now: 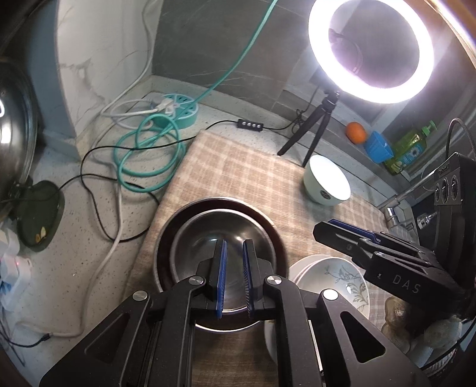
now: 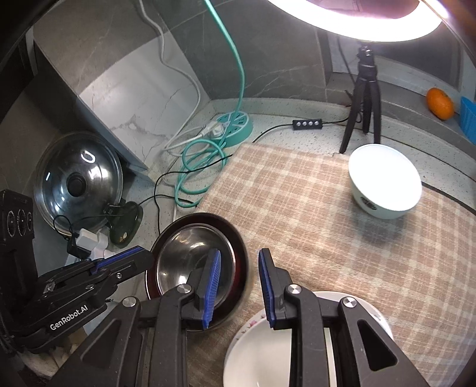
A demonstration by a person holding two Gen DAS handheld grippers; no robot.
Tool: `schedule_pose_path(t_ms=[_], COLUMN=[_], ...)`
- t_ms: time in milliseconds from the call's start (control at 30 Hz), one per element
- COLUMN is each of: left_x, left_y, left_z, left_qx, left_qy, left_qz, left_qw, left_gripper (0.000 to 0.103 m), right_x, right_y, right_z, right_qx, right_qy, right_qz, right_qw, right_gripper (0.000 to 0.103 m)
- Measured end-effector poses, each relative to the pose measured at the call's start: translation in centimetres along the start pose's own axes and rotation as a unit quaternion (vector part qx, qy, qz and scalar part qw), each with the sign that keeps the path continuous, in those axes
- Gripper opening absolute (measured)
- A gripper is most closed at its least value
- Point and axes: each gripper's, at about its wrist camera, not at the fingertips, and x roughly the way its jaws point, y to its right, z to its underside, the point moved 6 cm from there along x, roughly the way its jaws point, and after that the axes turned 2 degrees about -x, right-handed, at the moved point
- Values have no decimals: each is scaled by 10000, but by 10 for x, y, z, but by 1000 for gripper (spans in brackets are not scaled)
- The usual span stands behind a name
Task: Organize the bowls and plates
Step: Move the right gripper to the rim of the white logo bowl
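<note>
Shiny round steel bowl nested in a dark-rimmed pan, near left on the woven plaid cloth. Left gripper clenched on nothing. Right gripper released, ribbed blue pads apart. Glossy floral plates stacked near right, smooth pale bowl far right.

Ring light cut off at 12 o'clock in right wrist view; only its lower arc shows. White plates run off frame at 6 o'clock, partly hidden behind gripper frame. Blue basket clipped at 3 o'clock. Pot lid cut at 9 o'clock in left wrist view. Label on pale bowl too small to read.
</note>
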Motion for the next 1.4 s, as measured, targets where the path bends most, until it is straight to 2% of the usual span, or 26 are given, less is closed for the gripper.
schedule_pose_path(t_ms=[167,400,500,767,1000,1167,1400], left_x=[7,14,19,38,56,77,105], left_y=[23,57,70,102,124,133,140], left_z=[-6,-12,-17,-27,-41,-52,-66], left_qx=[137,372,453,558,445,176,-46], left_qy=[-65,-146,-185,-379,-438,-578,-729], left_qz=[175,400,482,694,836,934,937], left_qw=[9997,9984,9976,9953,9945,9938,9929], left_gripper=[9,9,9,10,10,10,10], right_x=[-22,-54,-66,-85,-89,-85,-70], right_y=[24,70,91,140,178,208,231], right_z=[-2,-4,-7,-13,-19,-23,-29], right_qx=[142,506,603,923,1188,1518,1520], right_qy=[195,416,522,610,690,708,597], right_qz=[82,179,345,516,564,429,414], right_qw=[9997,9977,9962,9925,9889,9849,9857], right_gripper=[28,28,28,28,35,35,35])
